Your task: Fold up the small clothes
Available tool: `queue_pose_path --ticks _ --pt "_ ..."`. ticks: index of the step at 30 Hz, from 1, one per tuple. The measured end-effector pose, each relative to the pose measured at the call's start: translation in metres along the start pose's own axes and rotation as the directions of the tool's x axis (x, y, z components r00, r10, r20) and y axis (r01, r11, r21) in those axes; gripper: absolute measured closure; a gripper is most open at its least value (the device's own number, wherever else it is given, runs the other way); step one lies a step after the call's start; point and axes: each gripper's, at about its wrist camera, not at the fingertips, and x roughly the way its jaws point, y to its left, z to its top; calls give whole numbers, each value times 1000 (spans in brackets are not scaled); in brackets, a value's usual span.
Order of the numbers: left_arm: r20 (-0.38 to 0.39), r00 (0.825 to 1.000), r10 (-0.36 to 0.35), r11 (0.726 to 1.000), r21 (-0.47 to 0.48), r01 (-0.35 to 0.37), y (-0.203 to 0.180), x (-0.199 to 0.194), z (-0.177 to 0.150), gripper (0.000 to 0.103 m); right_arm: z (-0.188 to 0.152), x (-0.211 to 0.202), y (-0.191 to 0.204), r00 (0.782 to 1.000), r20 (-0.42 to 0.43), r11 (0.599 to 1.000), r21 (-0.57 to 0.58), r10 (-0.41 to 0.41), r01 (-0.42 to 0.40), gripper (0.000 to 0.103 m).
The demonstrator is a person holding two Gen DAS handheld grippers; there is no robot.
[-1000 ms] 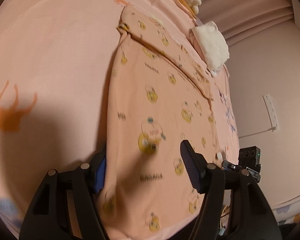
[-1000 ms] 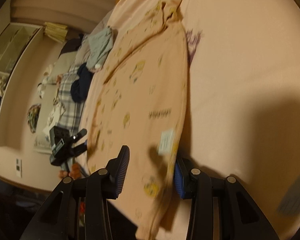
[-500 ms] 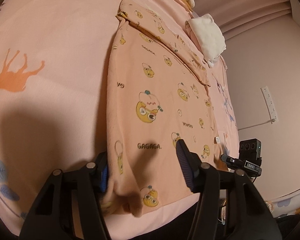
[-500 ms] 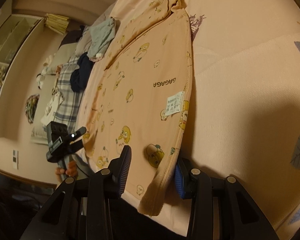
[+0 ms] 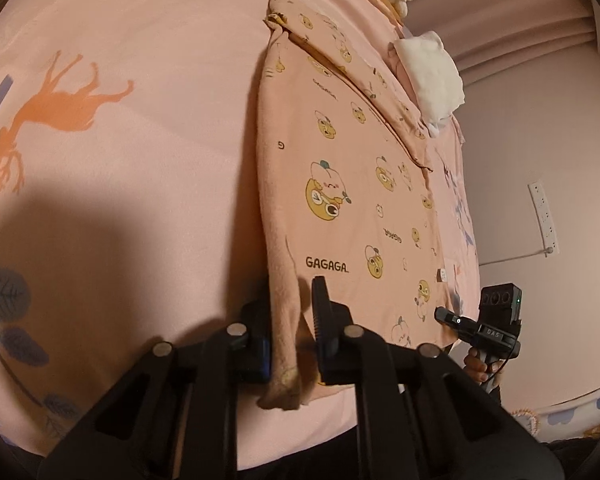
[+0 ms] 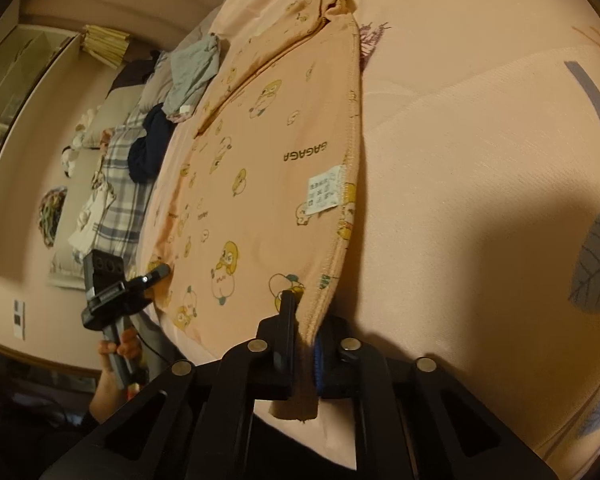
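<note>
A small peach garment (image 5: 352, 184) printed with yellow cartoon figures and "GAGAGA" lies flat on the pink bed sheet (image 5: 140, 160). My left gripper (image 5: 290, 312) is shut on its near left hem corner, with cloth bunched between the fingers. My right gripper (image 6: 304, 320) is shut on the near right hem corner of the same garment (image 6: 276, 168), close to the white care label (image 6: 324, 194). Each gripper shows in the other's view, the right one (image 5: 496, 320) and the left one (image 6: 112, 280), both at the bed's near edge.
A white folded cloth (image 5: 432, 76) lies at the bed's far right. Grey and dark navy clothes (image 6: 188, 76) and a plaid cloth (image 6: 120, 184) lie beyond the garment. A wall with a power strip (image 5: 544, 216) stands to the right.
Both grippers have closed from open onto the garment's near hem corners. The cloth now bunches between each pair of fingers.
</note>
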Motion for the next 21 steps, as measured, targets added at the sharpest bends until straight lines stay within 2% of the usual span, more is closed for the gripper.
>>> queue_pose_path --ticks 2,11,21 --pt "0 1000 2 1000 1 -2 -1 -1 -2 98 -2 -2 1 1000 8 1000 -8 4 -4 95" --pt "79 991 -104 995 15 104 -20 -18 12 98 2 -13 23 989 108 993 -70 104 -97 97" --pt "140 980 -141 987 91 129 -51 -29 37 98 23 -25 54 967 182 973 -178 176 -144 97"
